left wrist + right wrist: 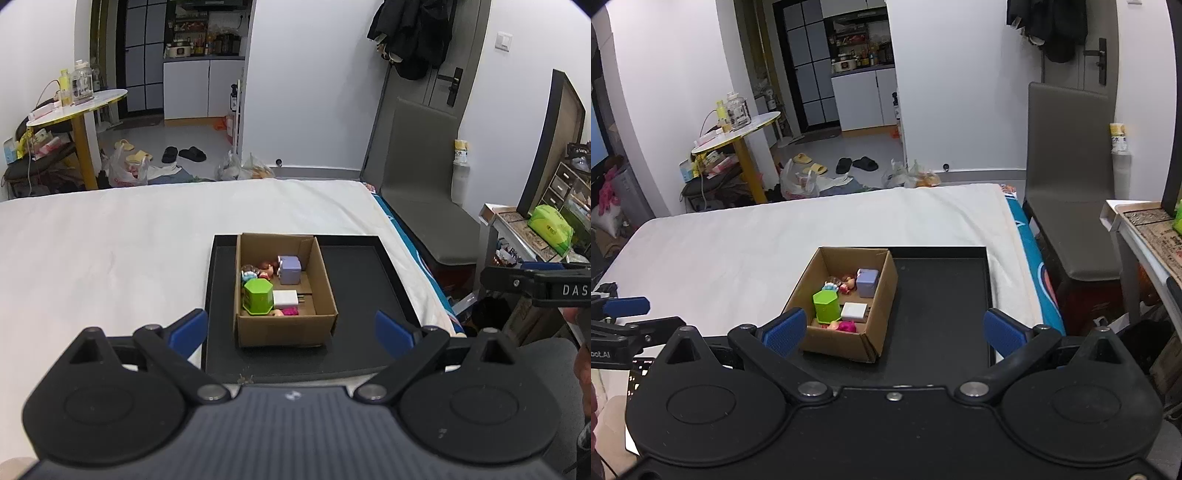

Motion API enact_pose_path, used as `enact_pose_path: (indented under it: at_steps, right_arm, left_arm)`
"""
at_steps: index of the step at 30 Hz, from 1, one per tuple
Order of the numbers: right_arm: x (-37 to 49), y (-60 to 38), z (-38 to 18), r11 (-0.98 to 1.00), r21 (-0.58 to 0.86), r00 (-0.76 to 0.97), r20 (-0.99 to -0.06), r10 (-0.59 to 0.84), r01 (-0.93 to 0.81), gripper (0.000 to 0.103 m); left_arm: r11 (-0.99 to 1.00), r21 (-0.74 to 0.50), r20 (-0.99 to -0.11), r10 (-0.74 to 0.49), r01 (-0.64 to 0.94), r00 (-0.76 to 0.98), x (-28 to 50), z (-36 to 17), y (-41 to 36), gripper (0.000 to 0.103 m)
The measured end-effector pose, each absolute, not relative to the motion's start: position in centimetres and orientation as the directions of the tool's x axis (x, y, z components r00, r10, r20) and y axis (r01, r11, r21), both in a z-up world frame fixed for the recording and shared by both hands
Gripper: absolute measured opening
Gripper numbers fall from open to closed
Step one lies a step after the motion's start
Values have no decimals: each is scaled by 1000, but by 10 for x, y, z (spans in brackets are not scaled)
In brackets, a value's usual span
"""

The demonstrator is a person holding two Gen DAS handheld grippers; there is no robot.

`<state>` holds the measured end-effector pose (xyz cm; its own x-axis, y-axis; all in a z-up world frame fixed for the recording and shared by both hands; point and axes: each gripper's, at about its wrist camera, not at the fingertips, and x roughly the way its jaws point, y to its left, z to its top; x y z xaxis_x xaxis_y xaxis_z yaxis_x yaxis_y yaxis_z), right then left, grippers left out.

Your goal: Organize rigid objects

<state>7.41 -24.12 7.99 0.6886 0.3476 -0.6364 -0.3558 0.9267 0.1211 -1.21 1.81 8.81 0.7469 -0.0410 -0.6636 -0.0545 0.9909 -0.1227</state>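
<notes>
A: We see a brown box (pixel 286 295) on the left part of a black tray (pixel 362 280), and the tray sits on the bed (pixel 110 240).

B: In the box we see a green pot (pixel 257 295), a white plug (pixel 285 298) beside it, a purple cube (pixel 290 269) and small dolls (pixel 258 271) (hard to count).

A: Our left gripper (pixel 291 328) and right gripper (pixel 895 328) both hold nothing, fingers wide apart.

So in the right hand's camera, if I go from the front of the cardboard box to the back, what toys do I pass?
Pink toy → white charger block → green container → little doll figures → purple cube.
</notes>
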Motion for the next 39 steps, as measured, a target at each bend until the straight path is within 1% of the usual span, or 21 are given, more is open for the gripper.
enact_pose_path:
  at_steps: [7,21,39]
  right_arm:
    - [76,-243,72,928,127,676,-651,344,-351,103]
    - [73,-249,70,932,135,680,-649,340,-337,103]
    - [73,-249,68,931,141,677,-650,344,-337,103]
  left_arm:
    - [993,-107,-676,-38,-47,736,-10,81,15,96]
    - [993,-107,-682,-41,-45,730,-9,78,12,96]
    - [992,-118,-674,-40,-54,738,-12,78,16,96]
